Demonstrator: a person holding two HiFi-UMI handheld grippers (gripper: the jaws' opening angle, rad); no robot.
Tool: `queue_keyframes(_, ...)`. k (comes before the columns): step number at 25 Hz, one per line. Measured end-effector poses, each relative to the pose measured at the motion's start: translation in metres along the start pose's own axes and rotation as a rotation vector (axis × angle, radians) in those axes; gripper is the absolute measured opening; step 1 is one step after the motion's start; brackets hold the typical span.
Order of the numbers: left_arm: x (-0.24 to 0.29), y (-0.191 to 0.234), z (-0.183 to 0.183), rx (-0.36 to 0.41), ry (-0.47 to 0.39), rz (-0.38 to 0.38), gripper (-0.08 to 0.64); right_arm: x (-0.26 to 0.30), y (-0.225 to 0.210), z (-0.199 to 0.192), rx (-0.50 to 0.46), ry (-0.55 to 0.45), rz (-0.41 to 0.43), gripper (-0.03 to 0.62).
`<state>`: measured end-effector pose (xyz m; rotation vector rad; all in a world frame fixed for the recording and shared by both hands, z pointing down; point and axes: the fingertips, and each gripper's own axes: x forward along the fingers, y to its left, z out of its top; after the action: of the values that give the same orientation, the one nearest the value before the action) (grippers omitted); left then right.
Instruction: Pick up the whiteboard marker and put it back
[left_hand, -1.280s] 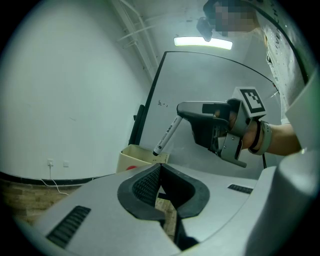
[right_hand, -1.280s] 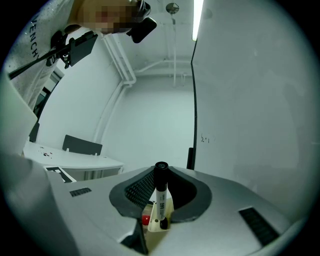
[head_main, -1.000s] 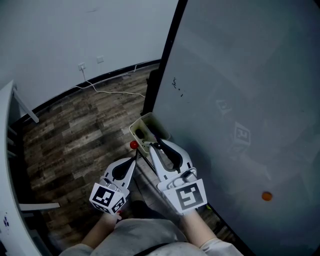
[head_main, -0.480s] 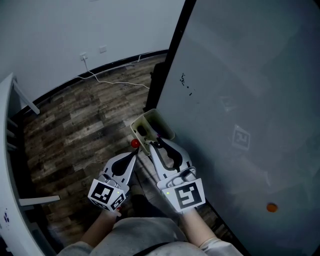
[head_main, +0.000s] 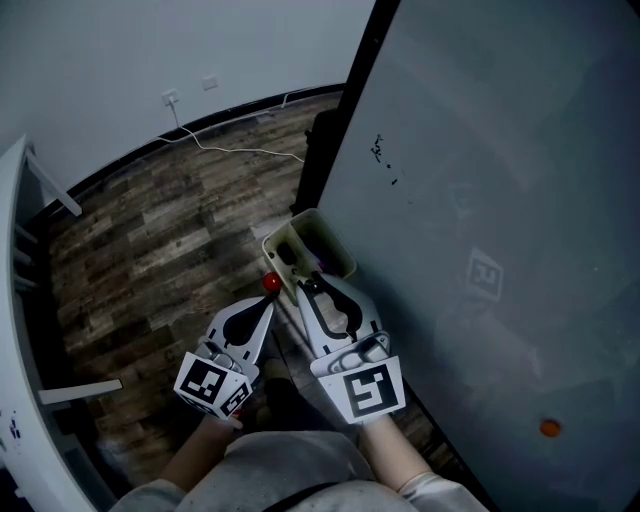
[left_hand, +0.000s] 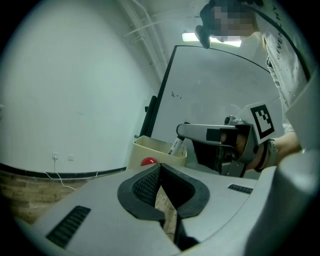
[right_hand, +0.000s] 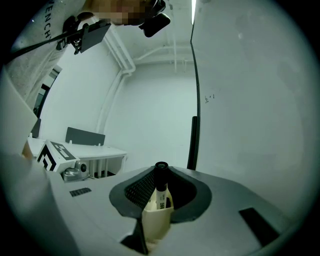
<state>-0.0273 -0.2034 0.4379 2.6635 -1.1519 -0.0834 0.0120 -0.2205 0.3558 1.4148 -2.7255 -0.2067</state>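
Note:
The whiteboard marker (right_hand: 161, 187), white with a black cap, stands upright between the jaws of my right gripper (head_main: 314, 284), which is shut on it. Its lower end dips into a beige box (head_main: 337, 243) fixed at the whiteboard's (head_main: 500, 200) lower edge. In the left gripper view the marker (left_hand: 175, 145) slants down from the right gripper's tip into the box (left_hand: 150, 148). My left gripper (head_main: 267, 305) is just left of the box, its jaws shut with nothing in them. A red ball (head_main: 270, 283) sits by its tip.
The whiteboard's black frame post (head_main: 340, 120) rises behind the box. An orange magnet (head_main: 549, 428) sticks to the board low on the right. A wooden floor (head_main: 160, 230) with a white cable (head_main: 240, 150) lies to the left, and a white table edge (head_main: 15, 300) at far left.
My right gripper has sunk a little with the marker, toward the beige box. The left gripper has drifted slightly beside it.

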Motion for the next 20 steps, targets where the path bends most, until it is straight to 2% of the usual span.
queue_keyframes(5,0.004,-0.001,-0.003,-0.003,0.006,-0.004,0.015,0.000,0.003,-0.007,-0.029,0.020,0.001,0.084)
queue_keyframes(18,0.005,-0.005,-0.011,-0.011,0.027,-0.004,0.014,-0.008,0.003,-0.013,0.012,-0.003,-0.025,0.084)
queue_keyframes(20,0.005,-0.005,-0.012,-0.012,0.030,-0.004,0.014,-0.010,0.005,-0.019,-0.009,0.028,-0.021,0.084)
